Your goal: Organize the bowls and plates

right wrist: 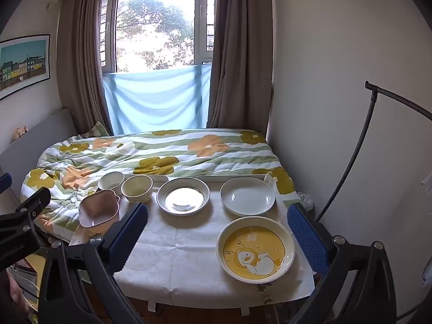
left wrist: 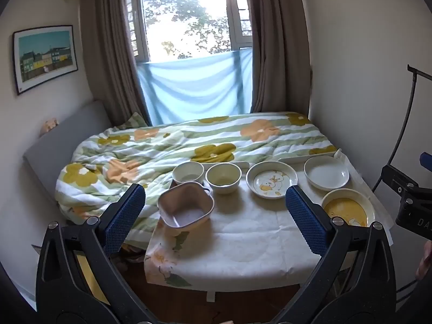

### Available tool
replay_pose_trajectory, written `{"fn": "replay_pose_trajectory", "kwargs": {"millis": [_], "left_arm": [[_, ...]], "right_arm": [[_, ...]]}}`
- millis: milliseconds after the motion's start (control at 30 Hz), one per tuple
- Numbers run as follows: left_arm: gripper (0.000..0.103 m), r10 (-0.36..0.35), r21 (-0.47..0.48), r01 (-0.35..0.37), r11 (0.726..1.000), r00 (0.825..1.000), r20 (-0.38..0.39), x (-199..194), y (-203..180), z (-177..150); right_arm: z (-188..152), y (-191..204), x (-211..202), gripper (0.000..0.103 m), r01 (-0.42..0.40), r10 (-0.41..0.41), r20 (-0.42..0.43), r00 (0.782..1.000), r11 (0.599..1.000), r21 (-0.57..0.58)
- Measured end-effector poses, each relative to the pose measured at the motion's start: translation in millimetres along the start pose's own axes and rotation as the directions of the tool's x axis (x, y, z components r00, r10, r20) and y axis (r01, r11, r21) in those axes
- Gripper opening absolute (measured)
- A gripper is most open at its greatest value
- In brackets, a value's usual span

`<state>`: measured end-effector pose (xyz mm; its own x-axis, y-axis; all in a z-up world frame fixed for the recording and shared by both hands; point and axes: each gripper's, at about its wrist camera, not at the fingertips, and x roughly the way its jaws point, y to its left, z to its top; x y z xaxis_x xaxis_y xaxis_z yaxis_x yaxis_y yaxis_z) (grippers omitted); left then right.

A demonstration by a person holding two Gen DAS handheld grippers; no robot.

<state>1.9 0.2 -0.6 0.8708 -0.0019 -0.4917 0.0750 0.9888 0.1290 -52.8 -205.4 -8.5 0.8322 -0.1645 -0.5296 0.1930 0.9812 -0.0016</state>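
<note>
Worktop (right wrist: 189,256), white cloth cover, set against the foot of a bed with a flowered quilt (right wrist: 162,151). Landmark: the yellow duck plate (right wrist: 255,248), nearest the worktop's front right corner, close to the right edge. Just behind it, a plain white plate (right wrist: 247,195) at the back right. Left of that, a duck-print dish (right wrist: 183,195), its picture washed out by glare in the right view but clear in the left view. Further left, along the back edge, a cream bowl (right wrist: 137,187), then a white bowl (right wrist: 111,181) at the back left corner, the two near each other. In front of the white bowl, a pink square bowl (right wrist: 98,209) tilts over the left edge onto the quilt. Wide bare cloth lies left of the yellow duck plate, across the front and centre of the worktop. Left tool (left wrist: 216,210) held above the front edge, jaws spread wide, nothing between them. Right tool (right wrist: 217,232) likewise spread wide and empty, the yellow duck plate seen between its fingers, untouched. A black curved stand (right wrist: 361,148) rises near the right wall.
</note>
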Motion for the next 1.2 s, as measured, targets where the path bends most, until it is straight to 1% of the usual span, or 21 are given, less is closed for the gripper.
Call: {"fn": "replay_pose_trajectory", "kwargs": {"millis": [267,300,467,533,767,800,1200], "left_arm": [[0.103,0.081,0.009,-0.081,0.997,0.997,0.007,6,-9,4],[0.103,0.032,0.027,-0.032,0.999,0.999,0.017,0,-11,-1],[0.103,0.012,0.014,-0.012,1.000,1.000,0.015,1,-8,0],[0.103,0.018,0.013,-0.018,1.000,1.000,0.020,-3,-5,2],[0.103,0.002,0.021,-0.002,1.000,1.000,0.020,-7,-5,3],[0.103,0.004,0.021,-0.004,1.000,1.000,0.018,-6,-8,3],[0.103,0.022,0.007,-0.022,1.000,1.000,0.020,-7,-6,5]], "right_arm": [[0,1,1,0.103,0.006,-0.006,-0.006,1.000,1.000,0.002],[0,2,0,0.103,0.006,-0.006,-0.005,1.000,1.000,0.002],[2,1,0,0.103,0.012,-0.012,-0.013,1.000,1.000,-0.006],[1,0,0,0.103,0.010,-0.010,-0.014,1.000,1.000,-0.007],[2,0,0,0.103,0.010,-0.010,-0.017,1.000,1.000,-0.001],[-2,3,0,0.103,0.009,-0.010,-0.015,1.000,1.000,-0.003],[-4,4,-1,0.103,0.010,-0.010,-0.012,1.000,1.000,0.000]]}}
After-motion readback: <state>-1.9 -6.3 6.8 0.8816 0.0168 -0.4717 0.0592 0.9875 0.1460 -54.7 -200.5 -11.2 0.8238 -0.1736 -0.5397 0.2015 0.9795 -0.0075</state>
